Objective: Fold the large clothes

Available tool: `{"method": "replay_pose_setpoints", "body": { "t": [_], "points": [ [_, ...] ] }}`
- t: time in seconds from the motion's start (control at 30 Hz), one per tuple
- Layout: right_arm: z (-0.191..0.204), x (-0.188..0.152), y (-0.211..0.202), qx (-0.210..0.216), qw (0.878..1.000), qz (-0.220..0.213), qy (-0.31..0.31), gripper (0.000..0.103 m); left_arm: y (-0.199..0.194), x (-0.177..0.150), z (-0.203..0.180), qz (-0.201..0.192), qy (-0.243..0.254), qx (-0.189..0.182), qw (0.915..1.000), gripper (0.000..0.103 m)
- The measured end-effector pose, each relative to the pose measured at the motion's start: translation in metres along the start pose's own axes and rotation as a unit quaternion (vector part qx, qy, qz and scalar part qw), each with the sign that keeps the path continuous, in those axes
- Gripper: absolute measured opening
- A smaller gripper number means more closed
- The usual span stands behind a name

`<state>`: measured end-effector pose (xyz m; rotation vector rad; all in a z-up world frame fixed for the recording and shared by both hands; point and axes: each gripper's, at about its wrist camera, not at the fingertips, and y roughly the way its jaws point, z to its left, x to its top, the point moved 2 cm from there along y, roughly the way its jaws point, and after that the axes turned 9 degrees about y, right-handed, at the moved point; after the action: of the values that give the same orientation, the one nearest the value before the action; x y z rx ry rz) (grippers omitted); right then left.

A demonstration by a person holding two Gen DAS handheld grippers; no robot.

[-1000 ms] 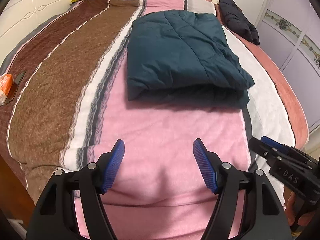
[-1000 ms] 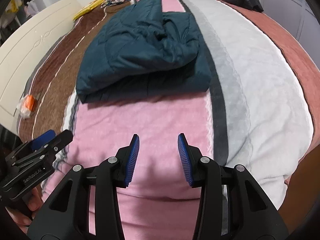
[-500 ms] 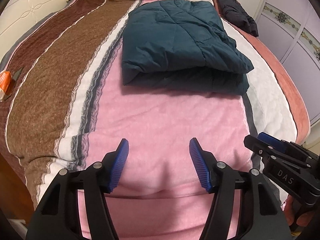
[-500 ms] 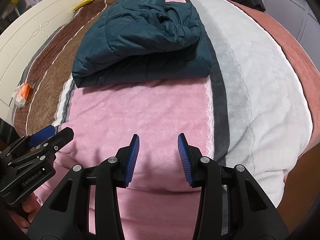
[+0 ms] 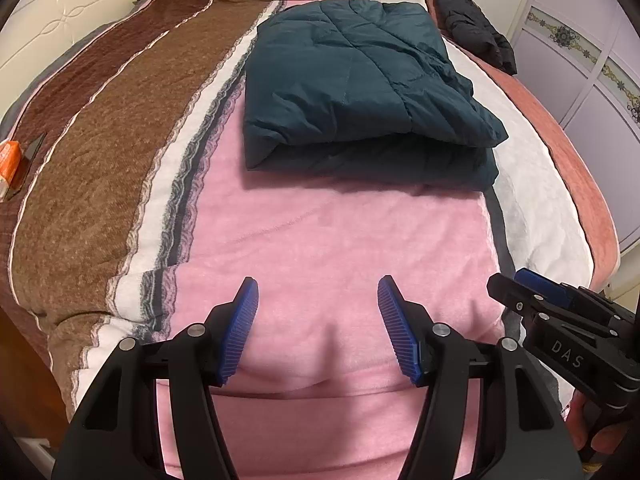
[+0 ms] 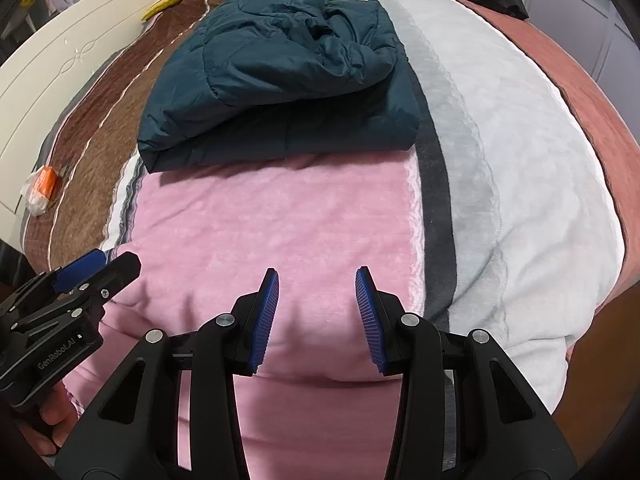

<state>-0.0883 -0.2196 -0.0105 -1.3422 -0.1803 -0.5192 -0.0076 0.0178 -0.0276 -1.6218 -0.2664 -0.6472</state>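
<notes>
- My left gripper (image 5: 318, 320) is open and holds nothing.
- My right gripper (image 6: 317, 312) is open and empty too.
- The folded dark teal puffy jacket (image 5: 360, 92) lies on the striped blanket (image 5: 340, 248), straight ahead, well apart from both.
- Its near edge runs side to side, so neither hand looks nearer.

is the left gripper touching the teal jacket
Apart. In the left wrist view, bare pink blanket separates the open left gripper from the folded teal jacket.
</notes>
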Motion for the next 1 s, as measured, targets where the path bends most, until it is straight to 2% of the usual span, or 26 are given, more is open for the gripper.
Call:
{"method": "replay_pose_setpoints", "body": {
  "t": [1.0],
  "points": [
    [0.002, -0.001, -0.006, 0.001, 1.0, -0.004, -0.008, 0.041, -0.015, 0.001, -0.003, -0.021, 0.009, 0.009, 0.9997, 0.06]
  ]
}}
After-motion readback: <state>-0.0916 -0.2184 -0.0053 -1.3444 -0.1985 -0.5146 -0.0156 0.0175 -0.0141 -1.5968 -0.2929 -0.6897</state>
